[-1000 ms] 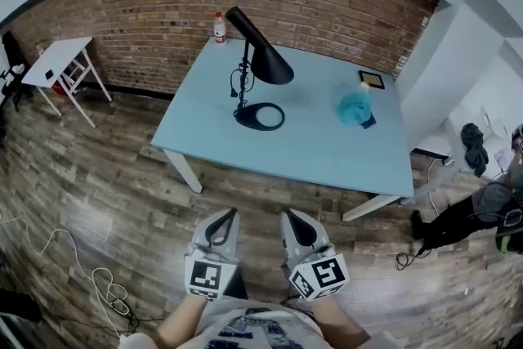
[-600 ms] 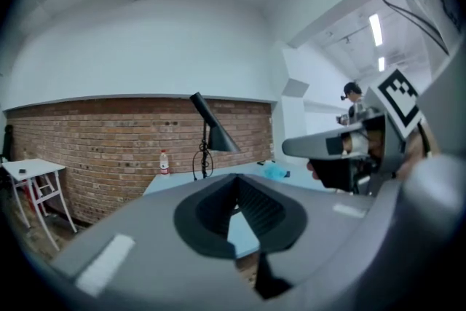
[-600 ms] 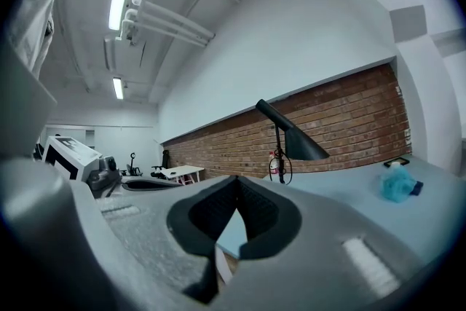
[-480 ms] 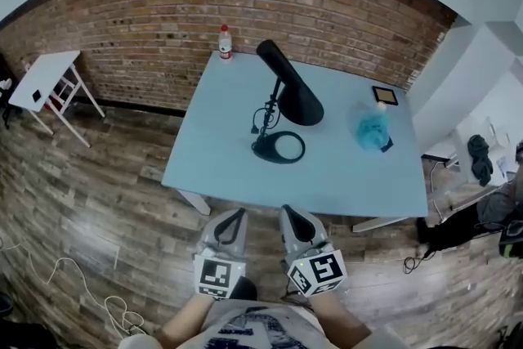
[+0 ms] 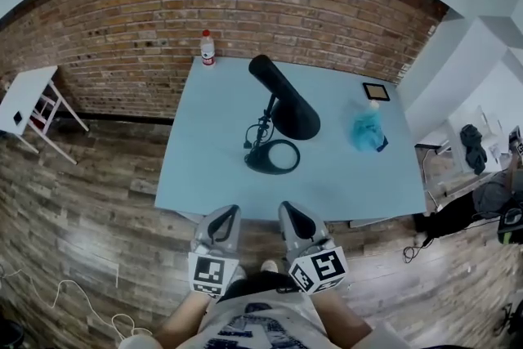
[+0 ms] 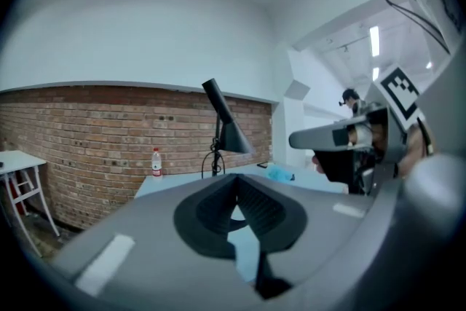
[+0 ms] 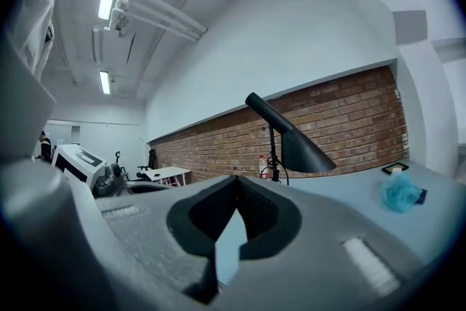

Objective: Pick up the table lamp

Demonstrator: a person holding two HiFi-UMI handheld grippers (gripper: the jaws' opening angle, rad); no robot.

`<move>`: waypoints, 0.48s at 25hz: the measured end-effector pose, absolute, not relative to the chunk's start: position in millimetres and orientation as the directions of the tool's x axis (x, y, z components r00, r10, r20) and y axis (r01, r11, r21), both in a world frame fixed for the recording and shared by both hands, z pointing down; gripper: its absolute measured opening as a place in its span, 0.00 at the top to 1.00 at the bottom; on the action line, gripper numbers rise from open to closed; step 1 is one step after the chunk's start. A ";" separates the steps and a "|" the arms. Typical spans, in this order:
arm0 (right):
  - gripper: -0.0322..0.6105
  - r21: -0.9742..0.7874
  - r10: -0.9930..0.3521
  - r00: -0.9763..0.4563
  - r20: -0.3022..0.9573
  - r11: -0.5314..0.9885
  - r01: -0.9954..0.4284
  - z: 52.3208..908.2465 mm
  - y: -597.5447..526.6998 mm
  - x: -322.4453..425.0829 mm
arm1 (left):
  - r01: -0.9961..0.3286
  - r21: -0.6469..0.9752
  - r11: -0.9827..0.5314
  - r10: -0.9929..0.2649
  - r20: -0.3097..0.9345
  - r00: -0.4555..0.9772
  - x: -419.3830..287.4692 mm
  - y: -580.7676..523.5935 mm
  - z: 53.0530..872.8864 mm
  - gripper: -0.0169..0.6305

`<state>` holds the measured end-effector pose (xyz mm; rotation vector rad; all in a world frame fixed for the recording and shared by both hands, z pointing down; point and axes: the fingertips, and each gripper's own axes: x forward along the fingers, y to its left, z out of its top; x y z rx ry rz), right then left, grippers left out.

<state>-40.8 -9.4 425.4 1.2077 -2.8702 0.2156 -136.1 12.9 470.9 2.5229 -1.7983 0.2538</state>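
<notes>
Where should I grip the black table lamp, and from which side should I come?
On the table lamp, probably the thin upright stem above the ring base. Come level from the near edge of the table, under the shade, which leans out to the right; the stem is slim enough for jaws.

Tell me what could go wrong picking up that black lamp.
Both the left gripper and right gripper are shut; reaching in like that could knock the table lamp over.
Its slanted shade looks top-heavy over the ring base, so it may tip when lifted.
The cord looped beside it might snag.
</notes>
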 end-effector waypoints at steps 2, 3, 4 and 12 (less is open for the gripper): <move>0.95 -0.127 -0.715 -0.695 0.076 0.684 -0.718 427.2 -20.9 -38.9 | -0.938 -0.059 -0.342 -0.930 0.160 0.330 -135.2 -0.7 474.0 0.99; 0.95 -0.130 -0.717 -0.693 0.078 0.682 -0.720 428.6 -27.4 -38.6 | -0.937 -0.054 -0.346 -0.928 0.164 0.334 -135.0 -7.8 475.7 0.99; 0.95 -0.133 -0.717 -0.693 0.080 0.681 -0.720 430.0 -34.2 -38.7 | -0.935 -0.050 -0.350 -0.926 0.169 0.337 -134.9 -14.9 477.5 0.99; 0.95 -0.151 -0.686 -0.724 0.077 0.709 -0.688 439.8 -108.3 -47.7 | -0.928 -0.043 -0.369 -0.912 0.212 0.352 -132.5 -85.5 495.9 0.99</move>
